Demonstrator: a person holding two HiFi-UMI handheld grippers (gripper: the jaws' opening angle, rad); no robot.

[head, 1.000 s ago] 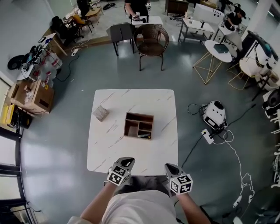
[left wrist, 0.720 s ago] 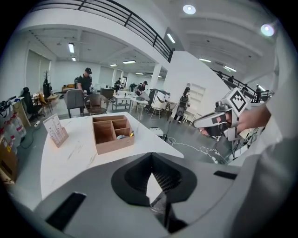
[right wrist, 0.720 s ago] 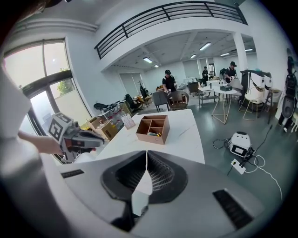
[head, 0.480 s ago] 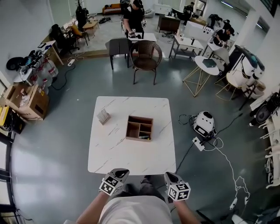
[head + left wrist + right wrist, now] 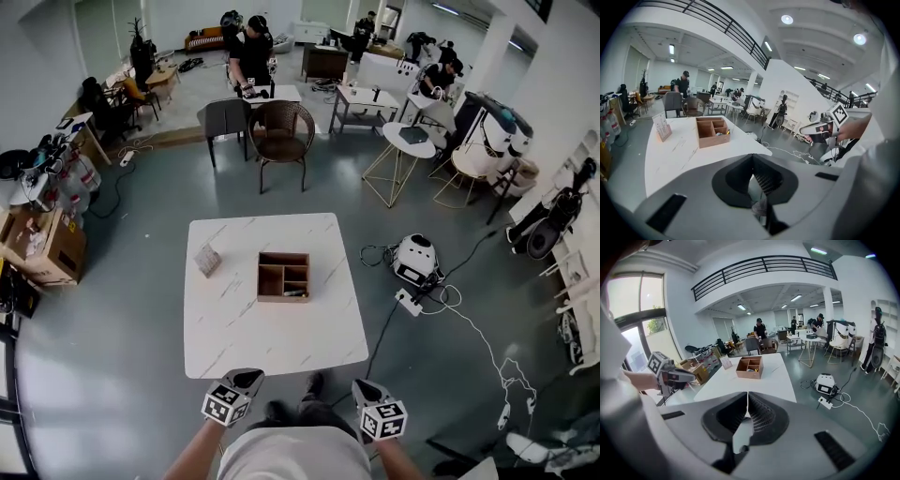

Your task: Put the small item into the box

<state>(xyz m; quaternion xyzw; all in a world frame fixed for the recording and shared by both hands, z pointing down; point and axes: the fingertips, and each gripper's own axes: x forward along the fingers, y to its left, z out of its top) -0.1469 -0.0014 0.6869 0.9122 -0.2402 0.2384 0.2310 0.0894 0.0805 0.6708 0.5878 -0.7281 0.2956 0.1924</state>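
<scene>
A wooden box (image 5: 284, 277) with several compartments sits in the middle of the white marble table (image 5: 234, 328). Small items (image 5: 295, 293) lie in its near right compartment. Both grippers hang short of the table's near edge, over the floor, with nothing in them. My left gripper (image 5: 248, 377) is shut, its jaws (image 5: 752, 161) pressed together. My right gripper (image 5: 362, 385) is shut too, with only a thin seam between its jaws (image 5: 747, 404). The box (image 5: 712, 132) lies well ahead of the left gripper. It (image 5: 750, 367) is just as far from the right one.
A small card stand (image 5: 207, 260) stands on the table left of the box. Two chairs (image 5: 279, 127) are behind the table. A white device (image 5: 415, 258) with cables lies on the floor to the right. Cardboard boxes (image 5: 52, 246) sit at the left. People work at far tables.
Both grippers have drawn back from the table's near edge, and the view has pulled away, so the table looks smaller and farther. Their jaws stay shut.
</scene>
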